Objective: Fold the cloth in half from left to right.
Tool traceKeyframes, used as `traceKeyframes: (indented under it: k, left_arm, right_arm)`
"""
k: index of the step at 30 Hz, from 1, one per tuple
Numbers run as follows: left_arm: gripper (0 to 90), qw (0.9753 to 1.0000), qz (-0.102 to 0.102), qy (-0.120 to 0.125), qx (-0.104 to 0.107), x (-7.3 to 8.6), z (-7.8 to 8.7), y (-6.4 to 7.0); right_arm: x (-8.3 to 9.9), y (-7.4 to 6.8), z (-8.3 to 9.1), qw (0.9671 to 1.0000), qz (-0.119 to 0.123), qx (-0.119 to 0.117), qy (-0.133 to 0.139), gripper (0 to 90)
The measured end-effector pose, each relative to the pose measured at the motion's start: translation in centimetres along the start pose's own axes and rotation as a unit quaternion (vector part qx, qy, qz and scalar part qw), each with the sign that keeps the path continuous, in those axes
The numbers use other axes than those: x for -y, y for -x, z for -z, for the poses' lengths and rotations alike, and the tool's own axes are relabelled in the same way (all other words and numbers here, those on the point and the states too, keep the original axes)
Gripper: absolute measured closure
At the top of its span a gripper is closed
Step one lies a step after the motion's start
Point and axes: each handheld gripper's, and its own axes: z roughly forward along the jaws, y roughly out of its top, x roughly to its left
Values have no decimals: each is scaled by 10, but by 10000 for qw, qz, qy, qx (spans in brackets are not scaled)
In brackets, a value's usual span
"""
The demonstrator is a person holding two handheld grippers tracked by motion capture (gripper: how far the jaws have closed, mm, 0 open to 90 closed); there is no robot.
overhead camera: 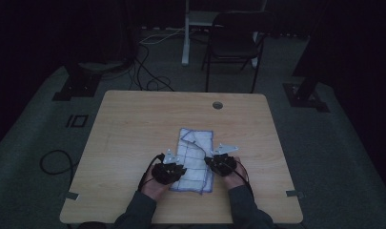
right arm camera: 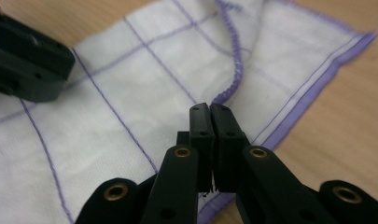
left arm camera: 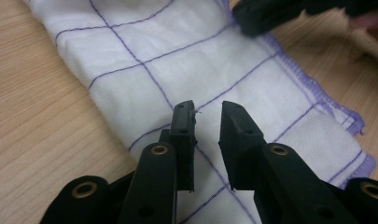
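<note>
Both claws sit low over a white cloth point(overhead camera: 195, 160) with thin purple grid lines and a purple stitched hem, which lies partly folded near the middle of a pale wooden surface point(overhead camera: 133, 124), a little toward my side. From the high view, my left claw point(overhead camera: 174, 168) rests at the cloth's left edge and my right claw point(overhead camera: 213, 161) at its right edge, with my hands and dark sleeves coming in from below. Seen along my left claw point(left arm camera: 207, 114), its two black jaws stand apart with a clear gap between them, hovering just over the cloth point(left arm camera: 191, 70); I cannot tell whether the tips touch the fabric. My other claw shows as a dark shape at the top right of that view, beside the hem. Seen along my right claw point(right arm camera: 210, 109), its jaws are pressed together, their tips right at a raised fold of hem on the cloth point(right arm camera: 144, 79); whether fabric is pinched between them is hidden by the jaws themselves. The left claw appears as a black block at the upper left there, resting on the cloth. Beyond the surface, on the dim floor, stand a dark chair point(overhead camera: 236, 40) and some loose cables point(overhead camera: 147, 67).
</note>
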Motion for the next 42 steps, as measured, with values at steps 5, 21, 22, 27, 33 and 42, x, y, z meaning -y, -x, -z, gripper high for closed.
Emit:
traceKeyframes:
  k: [5, 21, 22, 27, 33, 42]
  left_arm:
    - [748, 10000, -19, -75, 46, 1, -3, 1]
    - [734, 9997, -111, -178, 99, 10, -6, 4]
    - [733, 9997, -111, -178, 99, 10, -6, 4]
    - [731, 9999, -29, -89, 138, 13, -6, 4]
    - [728, 9999, 3, -76, 149, 14, -5, 5]
    - [726, 9999, 65, -57, 133, 16, -4, 8]
  right_arm:
    - [-10, 3, 8, 9999, -24, 78, 74, 891]
    - [-1, 24, -1, 9973, -409, 520, -316, 777]
    - [-1, 26, 0, 9973, -434, 516, -282, 770]
    - [-7, 29, 3, 9980, -463, 416, -59, 703]
    - [-25, 32, -6, 9984, -349, 433, 84, 668]
    - [-33, 46, -23, 9973, -404, 611, -60, 714]
